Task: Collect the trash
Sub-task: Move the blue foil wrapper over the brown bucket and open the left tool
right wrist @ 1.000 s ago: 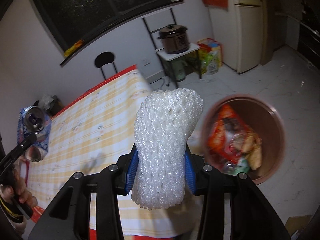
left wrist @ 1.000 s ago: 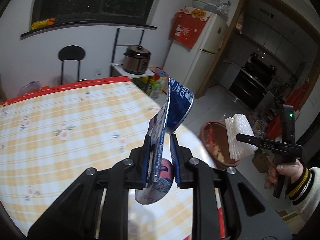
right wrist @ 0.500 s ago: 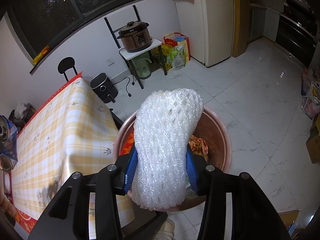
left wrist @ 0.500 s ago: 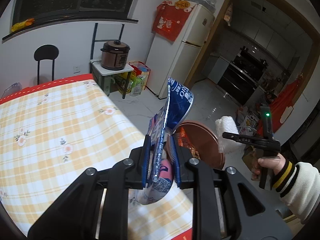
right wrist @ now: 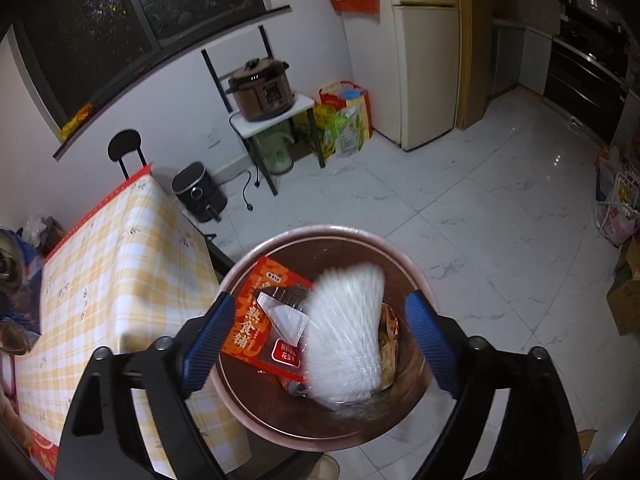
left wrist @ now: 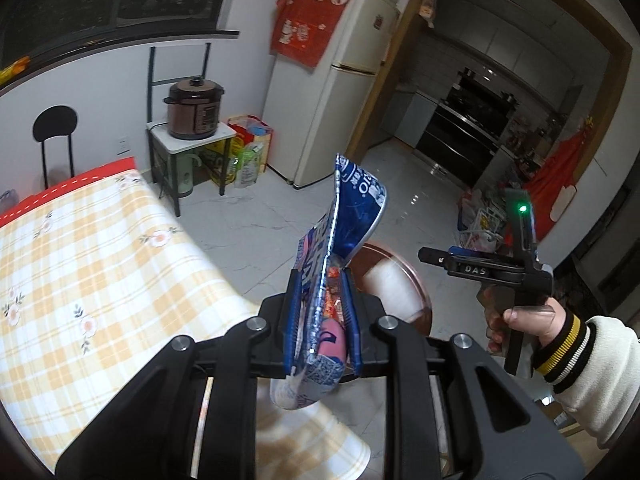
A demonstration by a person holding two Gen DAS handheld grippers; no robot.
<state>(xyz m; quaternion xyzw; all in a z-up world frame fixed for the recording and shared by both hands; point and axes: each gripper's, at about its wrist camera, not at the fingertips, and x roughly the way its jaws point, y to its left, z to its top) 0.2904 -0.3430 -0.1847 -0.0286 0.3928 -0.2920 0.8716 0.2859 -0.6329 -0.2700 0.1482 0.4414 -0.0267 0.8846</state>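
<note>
My left gripper is shut on a crumpled blue snack wrapper, held upright past the table's corner and close to the brown trash bin. My right gripper hangs over the bin with its jaws opening wide. A white foam net, blurred, drops between them into the bin, and neither pad touches it. A red snack packet and other wrappers lie inside. In the left wrist view the right gripper shows side-on, held by a hand.
The table with the yellow check cloth stands left of the bin. Beyond it are an air fryer on the floor, a rice cooker on a small stand, shopping bags and a fridge. White tiled floor spreads to the right.
The right gripper moved from beside the table to over the bin, opened and let go of the foam net. The left gripper carried the wrapper past the table's edge toward the bin.
</note>
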